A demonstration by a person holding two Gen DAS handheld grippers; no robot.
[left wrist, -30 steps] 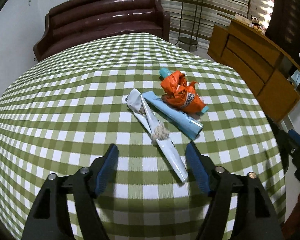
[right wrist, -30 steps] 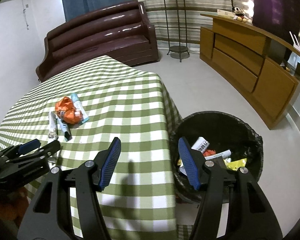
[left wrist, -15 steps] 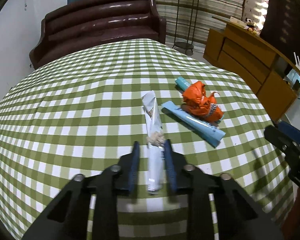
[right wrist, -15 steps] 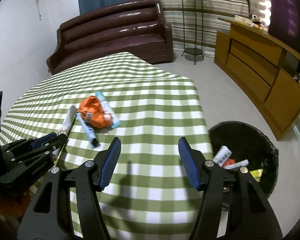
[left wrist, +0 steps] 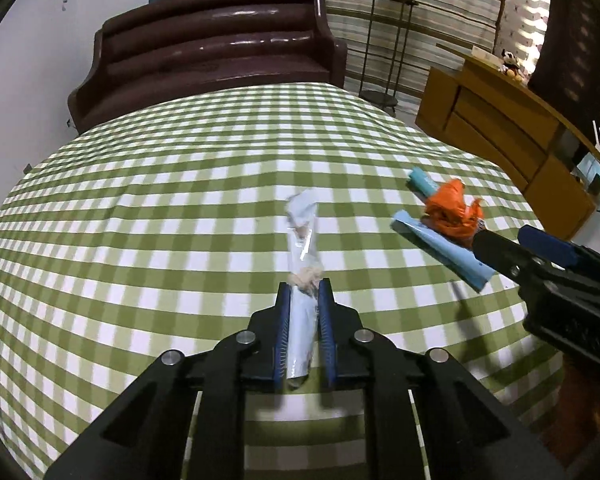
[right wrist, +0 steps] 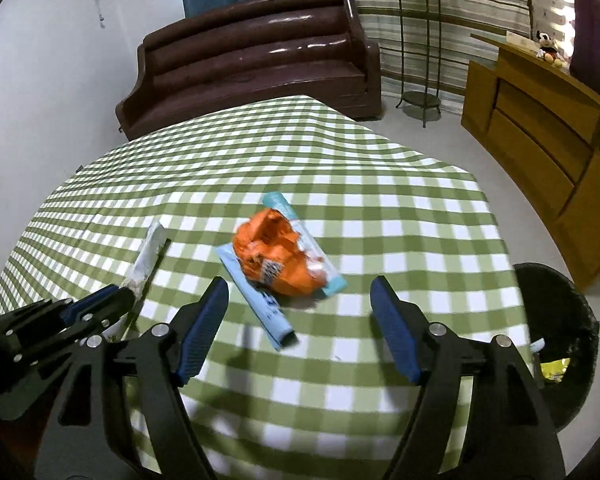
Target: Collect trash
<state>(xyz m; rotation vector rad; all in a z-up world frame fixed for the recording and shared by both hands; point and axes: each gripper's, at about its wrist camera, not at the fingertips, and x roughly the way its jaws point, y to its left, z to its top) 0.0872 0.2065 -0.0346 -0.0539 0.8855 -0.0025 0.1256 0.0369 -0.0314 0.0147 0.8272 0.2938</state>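
- Trash already in bin (right wrist: 556,344) beside tabletop (right wrist: 340,160).
- Your left gripper (left wrist: 303,328) pinched white wrapper (left wrist: 302,224), not yet binned.
- Your right gripper (right wrist: 300,328), empty, was opening over orange wrapper (right wrist: 280,252) and blue tubes (right wrist: 256,296).

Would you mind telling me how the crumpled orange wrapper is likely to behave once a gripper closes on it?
The orange wrapper is crumpled into a loose wad, so it will probably crush and spring back rather than stay stiff. It looks like thin film, likely very light. It rests on two pale blue wrappers, which may shift or drag along if the open right gripper scoops low.
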